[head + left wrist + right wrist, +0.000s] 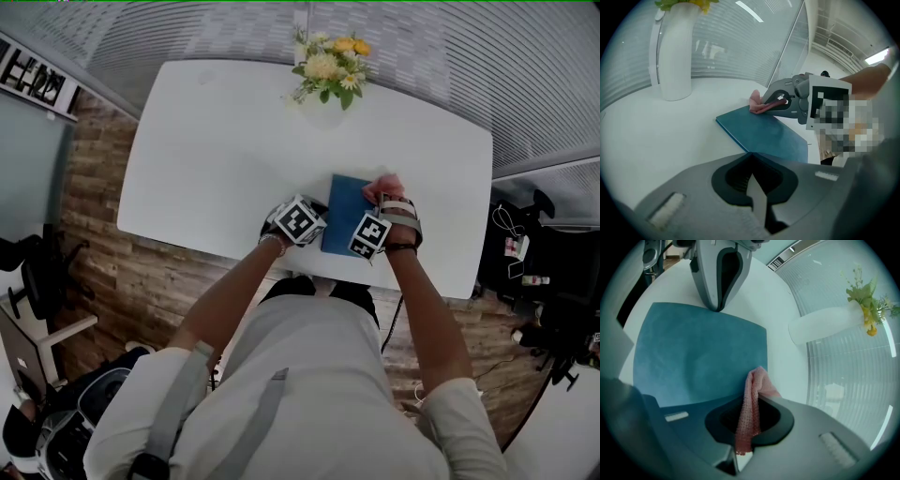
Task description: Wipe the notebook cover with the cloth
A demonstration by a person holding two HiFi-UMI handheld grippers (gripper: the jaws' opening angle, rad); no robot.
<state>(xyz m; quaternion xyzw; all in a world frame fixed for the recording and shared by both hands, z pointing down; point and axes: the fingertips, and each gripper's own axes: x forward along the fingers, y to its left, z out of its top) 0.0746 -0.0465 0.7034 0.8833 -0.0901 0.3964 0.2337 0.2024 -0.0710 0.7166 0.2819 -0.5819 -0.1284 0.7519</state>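
A teal notebook (pixel 343 214) lies flat near the table's front edge. In the right gripper view my right gripper (pixel 752 394) is shut on a pink cloth (pixel 751 401), whose bunched end rests on the notebook (pixel 698 352) near its far right corner. My left gripper (pixel 751 154) is shut with nothing in it, its tip against the notebook's (pixel 764 132) near corner. The left gripper view also shows the right gripper (pixel 780 101) holding the cloth (pixel 757 104) at the notebook's far edge. From the head view, the left gripper (pixel 319 225) is at the notebook's left edge and the right gripper (pixel 382 195) at its right.
A white vase (pixel 323 111) with yellow and white flowers (pixel 330 64) stands at the back of the white table (pixel 206 150). The vase (pixel 825 323) is beyond the notebook's far side. Wooden floor and office chairs surround the table.
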